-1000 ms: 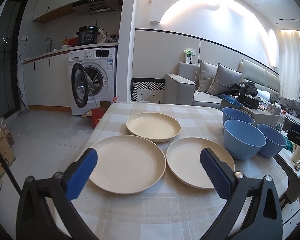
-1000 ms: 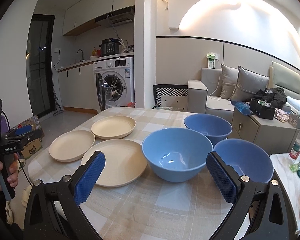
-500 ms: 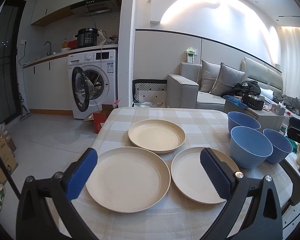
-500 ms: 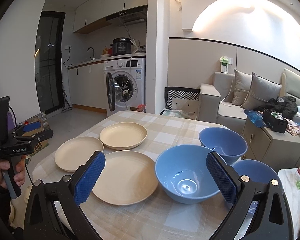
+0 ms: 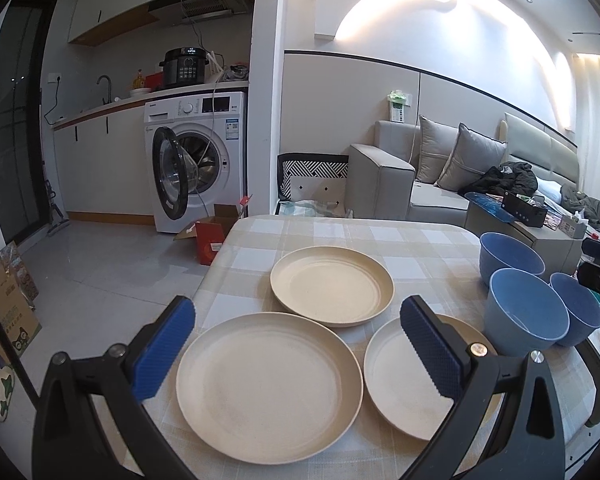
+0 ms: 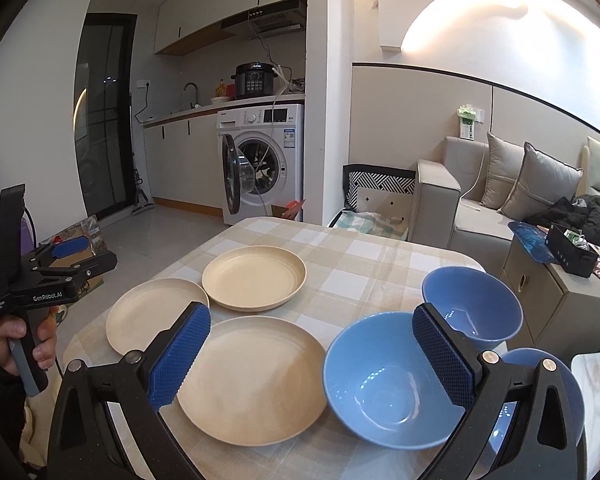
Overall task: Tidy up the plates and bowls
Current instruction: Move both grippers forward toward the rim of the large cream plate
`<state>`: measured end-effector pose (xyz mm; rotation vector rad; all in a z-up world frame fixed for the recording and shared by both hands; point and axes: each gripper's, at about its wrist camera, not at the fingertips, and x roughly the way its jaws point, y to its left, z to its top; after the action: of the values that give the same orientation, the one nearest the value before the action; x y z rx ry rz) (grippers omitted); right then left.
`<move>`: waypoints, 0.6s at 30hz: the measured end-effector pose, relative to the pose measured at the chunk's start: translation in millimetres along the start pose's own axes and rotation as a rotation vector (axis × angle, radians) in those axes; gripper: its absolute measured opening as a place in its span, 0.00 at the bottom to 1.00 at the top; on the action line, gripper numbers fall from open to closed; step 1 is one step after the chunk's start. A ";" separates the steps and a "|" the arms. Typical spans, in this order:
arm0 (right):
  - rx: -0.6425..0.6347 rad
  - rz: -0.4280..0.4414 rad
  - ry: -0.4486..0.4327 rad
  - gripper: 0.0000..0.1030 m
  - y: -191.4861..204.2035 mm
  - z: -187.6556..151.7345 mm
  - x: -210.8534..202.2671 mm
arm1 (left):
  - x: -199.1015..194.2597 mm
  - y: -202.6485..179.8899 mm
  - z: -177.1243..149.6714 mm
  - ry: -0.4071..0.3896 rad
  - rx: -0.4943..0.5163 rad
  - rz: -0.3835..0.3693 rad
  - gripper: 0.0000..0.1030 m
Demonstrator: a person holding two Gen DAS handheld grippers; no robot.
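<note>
Three beige plates lie on the checked table (image 5: 340,232): a near one (image 5: 269,380), a far one (image 5: 332,286) and a right one (image 5: 396,384). To their right stand three blue bowls (image 5: 526,312), (image 5: 510,254), (image 5: 580,304). My left gripper (image 5: 296,314) hovers open above the near plates and holds nothing. In the right wrist view my right gripper (image 6: 310,316) is open over the gap between a plate (image 6: 256,380) and the nearest bowl (image 6: 388,380). Two more bowls (image 6: 474,300), (image 6: 572,400) sit behind its right finger.
A hand (image 6: 16,340) holds the left gripper off the table's left edge. A washing machine (image 5: 196,160) with its door open stands beyond the table, and a grey sofa (image 5: 420,184) is at the back right. A low cabinet (image 6: 556,292) is beside the bowls.
Both grippers have pulled up and back a little, so plates and bowls sit lower in each view. Jaws stayed open. Nothing on the table moved.
</note>
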<state>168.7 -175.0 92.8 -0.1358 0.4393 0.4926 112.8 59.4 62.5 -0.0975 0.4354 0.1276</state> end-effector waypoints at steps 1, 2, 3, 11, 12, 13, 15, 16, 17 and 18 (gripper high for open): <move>0.001 0.002 0.002 1.00 -1.4 2.6 3.8 | 3.5 -0.4 1.5 0.003 0.003 0.001 1.00; 0.004 0.005 0.001 1.00 -2.3 6.1 7.0 | 6.2 -0.5 2.8 0.006 0.006 0.002 1.00; 0.005 0.008 0.000 1.00 -3.0 7.8 9.3 | 9.0 -1.0 4.4 0.009 0.010 0.003 1.00; 0.005 0.031 0.022 1.00 -3.6 26.9 34.5 | 26.9 -4.2 15.7 0.023 0.028 0.009 1.00; 0.006 0.035 0.030 1.00 -3.5 29.9 39.2 | 29.0 -4.3 17.4 0.025 0.030 0.010 1.00; 0.005 0.038 0.033 1.00 -3.7 32.4 42.3 | 31.7 -4.5 19.1 0.027 0.031 0.012 1.00; 0.006 0.045 0.040 1.00 -2.5 38.1 49.7 | 36.1 -3.5 23.0 0.031 0.031 0.012 1.00; 0.005 0.048 0.042 1.00 -2.0 40.3 52.7 | 38.8 -3.2 24.9 0.033 0.030 0.013 1.00; 0.004 0.050 0.043 1.00 -1.5 42.4 55.6 | 40.2 -2.3 25.7 0.034 0.030 0.013 1.00; 0.003 0.054 0.046 1.00 -0.5 45.2 59.8 | 42.1 -1.8 26.7 0.037 0.030 0.013 1.00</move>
<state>233.2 -139.5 107.1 -0.1328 0.4899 0.5422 162.0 65.2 68.8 -0.0680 0.4746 0.1317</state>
